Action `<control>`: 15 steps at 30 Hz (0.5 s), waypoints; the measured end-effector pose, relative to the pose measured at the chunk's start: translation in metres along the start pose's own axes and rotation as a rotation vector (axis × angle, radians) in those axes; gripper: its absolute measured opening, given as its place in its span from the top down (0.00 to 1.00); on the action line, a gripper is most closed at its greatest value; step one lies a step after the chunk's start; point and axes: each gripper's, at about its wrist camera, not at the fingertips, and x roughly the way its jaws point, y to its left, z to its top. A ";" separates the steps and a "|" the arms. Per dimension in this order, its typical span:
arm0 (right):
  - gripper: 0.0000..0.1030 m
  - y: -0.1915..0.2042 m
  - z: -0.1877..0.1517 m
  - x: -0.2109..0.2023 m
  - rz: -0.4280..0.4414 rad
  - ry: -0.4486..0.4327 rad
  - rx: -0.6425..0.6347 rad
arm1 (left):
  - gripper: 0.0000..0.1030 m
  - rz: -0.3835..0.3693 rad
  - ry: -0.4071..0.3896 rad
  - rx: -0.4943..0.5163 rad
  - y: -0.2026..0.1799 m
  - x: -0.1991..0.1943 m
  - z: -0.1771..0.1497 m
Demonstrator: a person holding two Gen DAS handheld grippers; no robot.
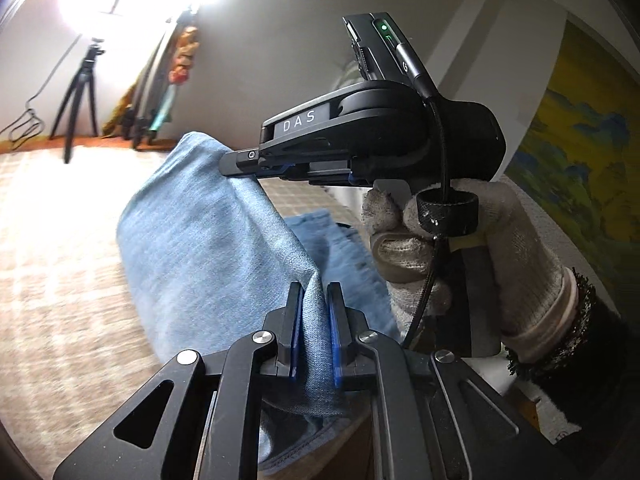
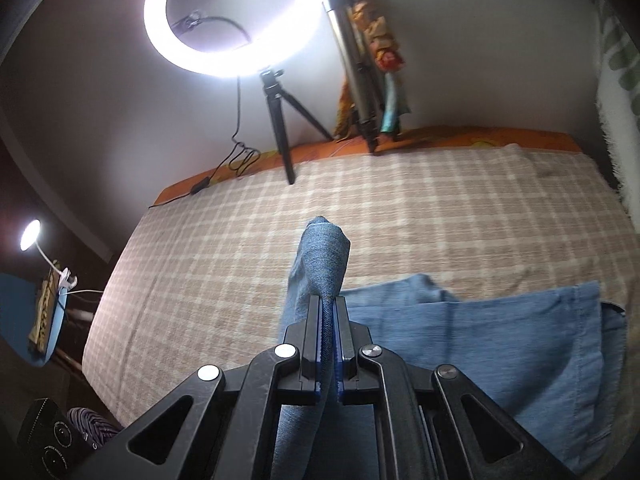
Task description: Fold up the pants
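Both grippers are in the air with denim in them. The left gripper (image 1: 314,320) is clamped on a ridge of the pants (image 1: 208,240), cloth pinched up between its blue pads. The right gripper (image 2: 330,328) is squeezed tight on another fold, a rolled end of denim poking up past its tips. The rest of the pants lies flat on the bed (image 2: 440,208), toward its near right corner, and the lifted part hangs between the two grips.

The risk is in that thin bite: the right one looks to hold only an edge, so a quick pull could slip it free and drop the fold. Uneven travel between the hands would skew the crease, and the hanging cloth could drag the flat layers out of line.
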 end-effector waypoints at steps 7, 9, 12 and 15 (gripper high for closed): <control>0.98 -0.037 -0.002 -0.017 -0.037 -0.024 0.037 | 0.91 -0.039 0.027 0.026 -0.013 0.026 0.008; 0.98 -0.047 -0.004 -0.022 -0.045 -0.033 0.049 | 0.91 -0.049 0.035 0.037 -0.018 0.035 0.011; 0.98 -0.063 -0.005 -0.033 -0.063 -0.048 0.067 | 0.91 -0.063 0.047 0.058 -0.029 0.048 0.015; 0.98 -0.080 -0.005 -0.042 -0.084 -0.059 0.084 | 0.91 -0.079 0.059 0.077 -0.039 0.062 0.019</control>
